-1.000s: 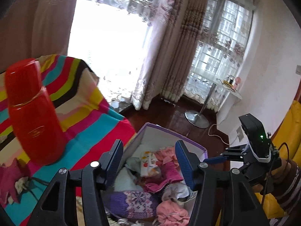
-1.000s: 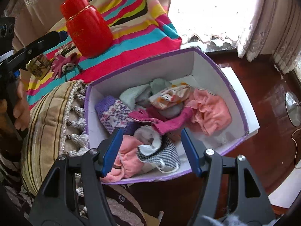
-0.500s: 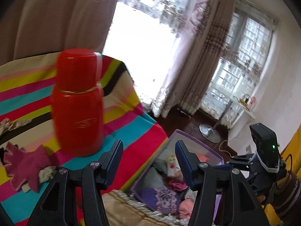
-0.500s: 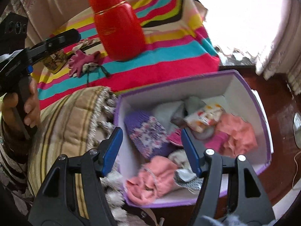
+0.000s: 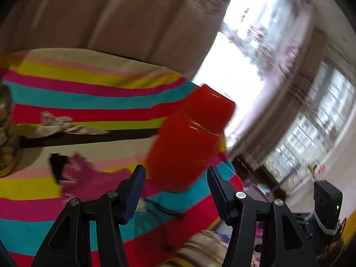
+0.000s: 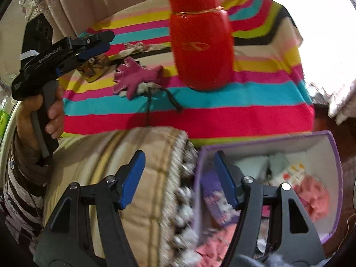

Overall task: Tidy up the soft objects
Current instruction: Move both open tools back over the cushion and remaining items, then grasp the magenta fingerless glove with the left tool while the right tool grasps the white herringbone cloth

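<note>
A magenta glove (image 6: 135,79) lies on the striped cloth (image 6: 222,100) left of a red flask (image 6: 200,42); it also shows blurred in the left wrist view (image 5: 89,175). A pale crumpled cloth (image 5: 60,124) lies farther back. A purple-rimmed box (image 6: 333,178) holds several soft items, among them a purple knit piece (image 6: 213,198) and a pink one (image 6: 313,198). My left gripper (image 5: 175,182) is open and empty above the striped cloth, near the flask (image 5: 189,140). My right gripper (image 6: 178,171) is open and empty over the cushion and the box's left wall.
A beige tasselled cushion (image 6: 142,178) lies between the striped cloth and the box. A small patterned jar (image 6: 93,71) stands by the left gripper's tip (image 6: 98,42). Curtains and bright windows (image 5: 311,115) are behind. Dark wooden floor (image 6: 347,138) lies right of the box.
Both grippers have swung left, away from the box toward the striped cloth. The glove and flask have come nearer in both views. Both grippers stay open and empty.
</note>
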A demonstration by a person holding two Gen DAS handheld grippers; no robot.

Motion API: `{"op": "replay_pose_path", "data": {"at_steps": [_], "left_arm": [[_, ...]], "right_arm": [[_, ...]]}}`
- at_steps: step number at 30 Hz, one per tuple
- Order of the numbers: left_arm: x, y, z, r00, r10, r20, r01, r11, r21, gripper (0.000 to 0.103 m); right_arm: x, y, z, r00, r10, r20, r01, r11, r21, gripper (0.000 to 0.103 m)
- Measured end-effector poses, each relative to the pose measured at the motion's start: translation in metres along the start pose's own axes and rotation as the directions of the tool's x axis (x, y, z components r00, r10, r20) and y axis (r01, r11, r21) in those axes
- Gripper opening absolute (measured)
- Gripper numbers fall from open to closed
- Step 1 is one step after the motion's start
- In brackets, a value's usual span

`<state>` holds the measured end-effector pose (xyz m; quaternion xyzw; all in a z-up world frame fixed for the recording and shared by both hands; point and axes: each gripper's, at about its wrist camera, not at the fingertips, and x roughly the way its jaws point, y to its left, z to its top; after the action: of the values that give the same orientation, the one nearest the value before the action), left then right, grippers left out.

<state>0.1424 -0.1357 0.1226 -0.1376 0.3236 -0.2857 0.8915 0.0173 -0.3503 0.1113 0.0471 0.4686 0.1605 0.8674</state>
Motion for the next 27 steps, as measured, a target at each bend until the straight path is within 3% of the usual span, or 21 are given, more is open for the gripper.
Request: {"op": "replay_pose_path", "data": {"at_steps": [6, 10, 14, 17, 20, 23, 25, 26, 27], "left_arm": [[0.005, 0.039, 0.005, 0.998, 0.067, -0.016, -0.068, 0.995, -0.069, 0.059], [0.029, 0.048, 0.001, 0.990, 0.108, -0.090, -0.111, 0.993, -0.027, 0.059], [0.068, 0.039, -0.011, 0.970, 0.144, -0.196, -0.130, 0.988, 0.084, 0.059], [0.099, 0.032, -0.019, 0.944, 0.204, -0.260, -0.158, 0.970, 0.184, 0.059], [0.123, 0.031, -0.026, 0.917, 0.273, -0.290, -0.195, 0.943, 0.270, 0.059], [0.139, 0.039, -0.035, 0.896, 0.305, -0.323, -0.209, 0.931, 0.298, 0.059], [0.139, 0.048, -0.035, 0.908, 0.267, -0.323, -0.191, 0.949, 0.249, 0.054], [0.139, 0.051, -0.035, 0.912, 0.248, -0.326, -0.181, 0.958, 0.223, 0.042], [0.137, 0.056, -0.034, 0.917, 0.227, -0.327, -0.169, 0.965, 0.199, 0.038]], "right_arm": [[0.029, 0.013, 0.021, 0.999, 0.045, -0.009, -0.045, 0.999, 0.026, 0.068], [0.049, 0.019, 0.031, 0.998, 0.052, -0.019, -0.051, 0.997, 0.054, 0.068], [0.062, 0.023, 0.041, 0.998, 0.063, -0.019, -0.062, 0.995, 0.074, 0.068], [0.071, 0.027, 0.045, 0.997, 0.069, -0.026, -0.067, 0.994, 0.085, 0.068], [0.078, 0.030, 0.048, 0.996, 0.079, -0.032, -0.076, 0.994, 0.084, 0.068], [0.083, 0.032, 0.050, 0.996, 0.077, -0.038, -0.074, 0.994, 0.077, 0.068], [0.087, 0.033, 0.052, 0.996, 0.078, -0.043, -0.074, 0.994, 0.076, 0.068], [0.089, 0.033, 0.052, 0.996, 0.078, -0.046, -0.074, 0.994, 0.077, 0.068], [0.091, 0.032, 0.053, 0.996, 0.078, -0.048, -0.074, 0.994, 0.078, 0.068]]}}
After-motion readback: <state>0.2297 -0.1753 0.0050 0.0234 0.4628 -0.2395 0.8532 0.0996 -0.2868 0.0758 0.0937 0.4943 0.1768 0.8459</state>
